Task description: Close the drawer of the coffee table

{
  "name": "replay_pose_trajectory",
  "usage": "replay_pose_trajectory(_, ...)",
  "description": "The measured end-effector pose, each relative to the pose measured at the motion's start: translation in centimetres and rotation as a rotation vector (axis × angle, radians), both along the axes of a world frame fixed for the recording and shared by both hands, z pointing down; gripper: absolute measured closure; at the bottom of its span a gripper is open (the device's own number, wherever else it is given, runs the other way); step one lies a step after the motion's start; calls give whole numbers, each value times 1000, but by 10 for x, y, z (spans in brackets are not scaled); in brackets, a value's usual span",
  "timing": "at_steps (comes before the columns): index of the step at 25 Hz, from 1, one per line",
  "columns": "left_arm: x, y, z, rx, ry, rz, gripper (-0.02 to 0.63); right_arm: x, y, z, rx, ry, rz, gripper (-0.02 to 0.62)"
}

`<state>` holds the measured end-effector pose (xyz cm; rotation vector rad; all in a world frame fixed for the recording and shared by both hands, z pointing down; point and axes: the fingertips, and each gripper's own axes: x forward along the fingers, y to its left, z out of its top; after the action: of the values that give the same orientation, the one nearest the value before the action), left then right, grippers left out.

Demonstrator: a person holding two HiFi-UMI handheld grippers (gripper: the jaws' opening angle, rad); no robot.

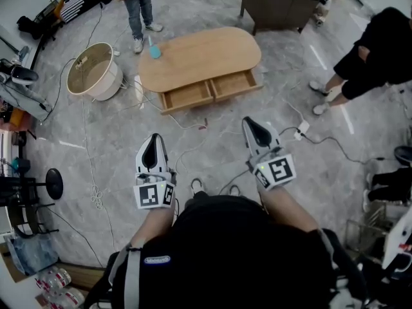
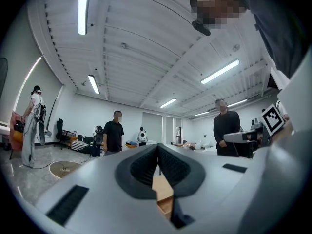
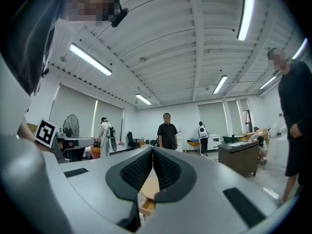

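An oval wooden coffee table (image 1: 199, 53) stands on the grey floor well ahead of me. Its two front drawers are pulled out side by side, the left drawer (image 1: 187, 95) and the right drawer (image 1: 234, 84), both showing bare wooden insides. My left gripper (image 1: 153, 139) and right gripper (image 1: 248, 122) are held level in front of my body, well short of the table, and both are shut on nothing. In the left gripper view the left gripper (image 2: 158, 161) shows closed pads with a strip of the table (image 2: 163, 193) below them. The right gripper (image 3: 152, 163) looks the same in its own view.
A round pale basket (image 1: 95, 71) sits left of the table and a teal object (image 1: 154, 50) lies on the tabletop. A dark cabinet (image 1: 278, 2) stands behind. One person (image 1: 137, 8) stands at the back, another (image 1: 376, 53) at the right. Cables and a power strip (image 1: 301, 129) lie on the floor.
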<state>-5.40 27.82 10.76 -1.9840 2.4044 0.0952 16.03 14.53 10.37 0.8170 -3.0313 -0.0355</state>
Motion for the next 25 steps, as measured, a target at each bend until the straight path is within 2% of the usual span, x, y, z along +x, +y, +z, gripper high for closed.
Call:
replay_pose_trajectory(14, -16, -15, 15, -9, 19, 7, 598, -16, -10, 19, -21, 27, 29, 584)
replay_pose_trajectory(25, -50, -27, 38, -15, 50, 69, 597, -45, -14, 35, -16, 75, 71, 584)
